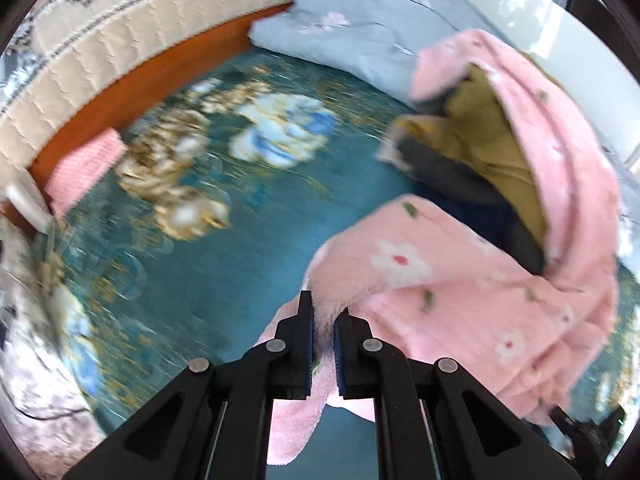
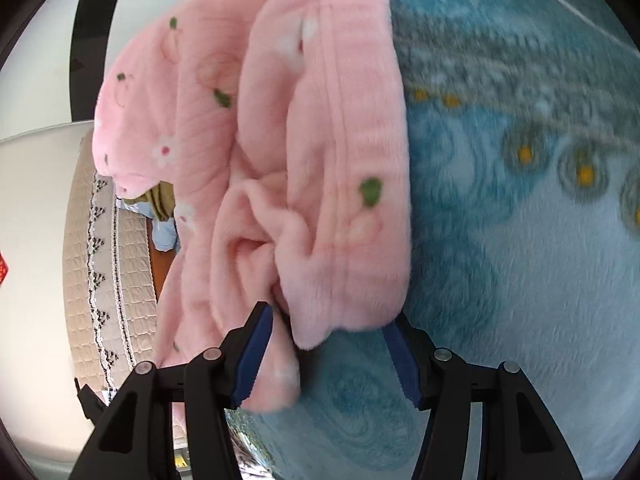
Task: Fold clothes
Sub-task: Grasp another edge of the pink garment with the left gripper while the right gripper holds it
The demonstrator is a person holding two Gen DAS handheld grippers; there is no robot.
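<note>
A pink fleece garment (image 1: 452, 280) with white flowers and green leaves hangs bunched above a teal floral bedspread (image 1: 224, 184). My left gripper (image 1: 326, 308) is shut on a fold of its edge, and fleece squeezes out between the pads. In the right wrist view the pink garment (image 2: 320, 160) fills the middle. My right gripper (image 2: 328, 316) clamps a thick wad of it, both blue pads touching the fleece. The right gripper also shows small at the lower right of the left wrist view (image 1: 588, 428). The picture is blurred by motion.
Olive and grey clothes (image 1: 492, 140) lie under the lifted pink garment. A folded light-blue floral quilt (image 1: 360, 20) sits at the far side. A cream padded headboard (image 1: 100, 52) with an orange wooden rail borders the bed, with a pink knitted piece (image 1: 88, 168) beside it.
</note>
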